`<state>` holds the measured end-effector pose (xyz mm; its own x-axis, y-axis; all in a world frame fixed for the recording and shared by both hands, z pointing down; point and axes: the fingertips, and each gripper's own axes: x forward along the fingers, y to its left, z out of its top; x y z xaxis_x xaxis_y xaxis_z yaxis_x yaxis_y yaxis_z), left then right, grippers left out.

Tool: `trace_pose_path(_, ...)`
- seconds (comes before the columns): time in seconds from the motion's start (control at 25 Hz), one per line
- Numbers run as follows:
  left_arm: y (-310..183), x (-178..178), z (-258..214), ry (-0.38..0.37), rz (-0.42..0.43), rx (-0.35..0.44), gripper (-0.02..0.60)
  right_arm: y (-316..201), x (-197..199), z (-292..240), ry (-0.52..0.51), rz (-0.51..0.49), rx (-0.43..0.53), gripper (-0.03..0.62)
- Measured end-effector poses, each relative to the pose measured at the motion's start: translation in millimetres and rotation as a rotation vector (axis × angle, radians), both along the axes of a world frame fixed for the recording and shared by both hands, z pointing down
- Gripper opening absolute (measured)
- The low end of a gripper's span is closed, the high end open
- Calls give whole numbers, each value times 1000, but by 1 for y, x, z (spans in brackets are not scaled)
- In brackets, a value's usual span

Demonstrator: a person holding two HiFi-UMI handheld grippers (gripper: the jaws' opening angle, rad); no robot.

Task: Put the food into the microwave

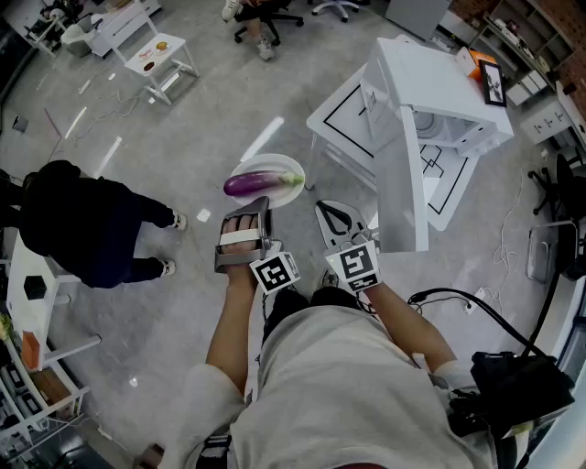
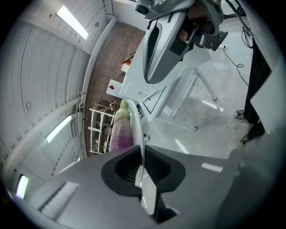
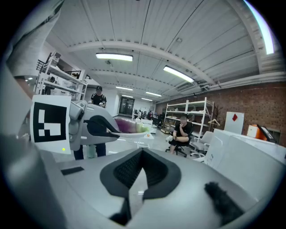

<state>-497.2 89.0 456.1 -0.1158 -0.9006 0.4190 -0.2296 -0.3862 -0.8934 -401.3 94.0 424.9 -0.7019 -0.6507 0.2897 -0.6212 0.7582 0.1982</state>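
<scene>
A purple eggplant (image 1: 261, 182) lies on a white plate (image 1: 286, 166) held out over the floor. My left gripper (image 1: 259, 205) is shut on the plate's near rim. In the left gripper view the plate (image 2: 136, 129) runs edge-on between the pads, with the eggplant (image 2: 119, 130) beside it. My right gripper (image 1: 332, 214) is beside the left one, shut and empty, just in front of the microwave's open door (image 1: 403, 179). The white microwave (image 1: 438, 96) stands on a white table (image 1: 339, 119) ahead to the right. In the right gripper view, the jaws (image 3: 140, 172) are together, and the left gripper (image 3: 91, 127) carries the plate (image 3: 129, 130).
A person in dark clothes (image 1: 82, 224) stands at the left. A small white table (image 1: 160, 57) with food on it is far back left. Office chairs (image 1: 265, 14) stand at the back. A seated person (image 3: 181, 134) and shelving (image 3: 192, 116) show in the right gripper view. Cables (image 1: 458, 302) lie by my right side.
</scene>
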Motion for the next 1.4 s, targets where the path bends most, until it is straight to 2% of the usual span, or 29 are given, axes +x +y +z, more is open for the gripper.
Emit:
trace_pose_path(0.84,2,17,-1,29,15,-11,26,5,8,-5,-23,17,11,11)
trace_pose_path(1.24,-4,15,-2,-14,31,-13,25,6,8,-4,-9,21,0,11)
trace_pose_path(1.4,-5,23,-3,19,57,-10,26,8,14,-10,12,44,18,11)
